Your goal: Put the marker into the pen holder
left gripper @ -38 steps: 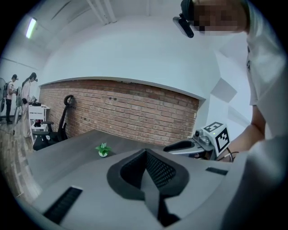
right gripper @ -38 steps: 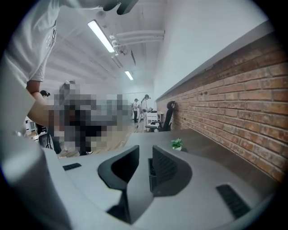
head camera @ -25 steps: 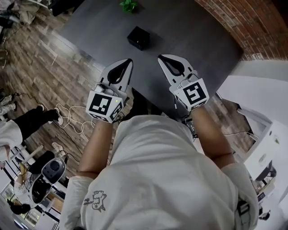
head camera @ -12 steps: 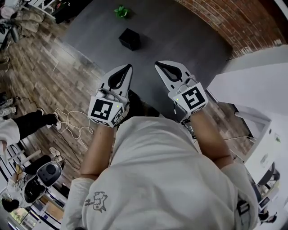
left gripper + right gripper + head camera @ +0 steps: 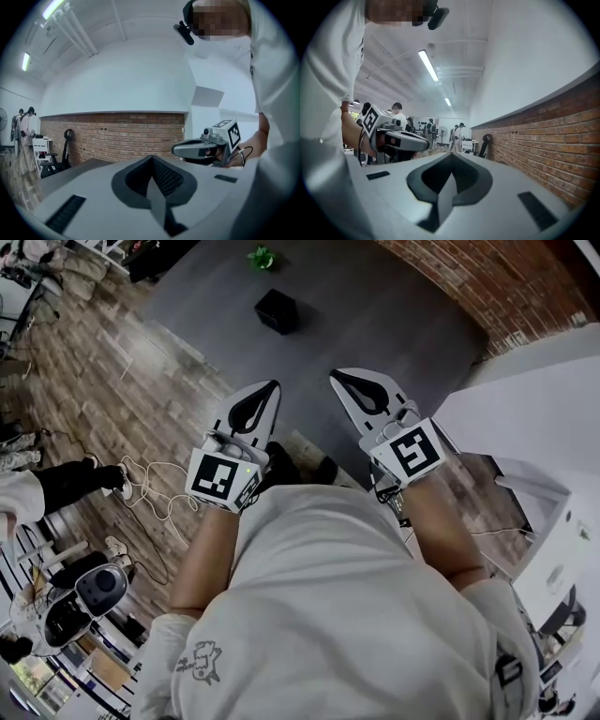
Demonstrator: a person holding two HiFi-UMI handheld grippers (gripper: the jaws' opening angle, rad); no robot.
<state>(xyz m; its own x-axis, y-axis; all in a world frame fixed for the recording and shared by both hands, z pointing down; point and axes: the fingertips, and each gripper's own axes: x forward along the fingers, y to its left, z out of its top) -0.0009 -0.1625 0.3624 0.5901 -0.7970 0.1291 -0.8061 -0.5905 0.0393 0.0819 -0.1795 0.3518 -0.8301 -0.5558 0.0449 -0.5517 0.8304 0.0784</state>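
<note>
Tongs of the left gripper (image 5: 151, 161) are pressing together with nothing between them, and those of the right gripper (image 5: 451, 160) are doing the same. In the head view both are pointing toward 12 o'clock, side by side in front of the person's white shirt (image 5: 347, 615). The black pen holder (image 5: 277, 311) is standing on the dark grey bench (image 5: 403, 324) at 12 o'clock, well apart from both tips. A small green thing (image 5: 262, 256) is lying beyond it, too small to identify.
</note>
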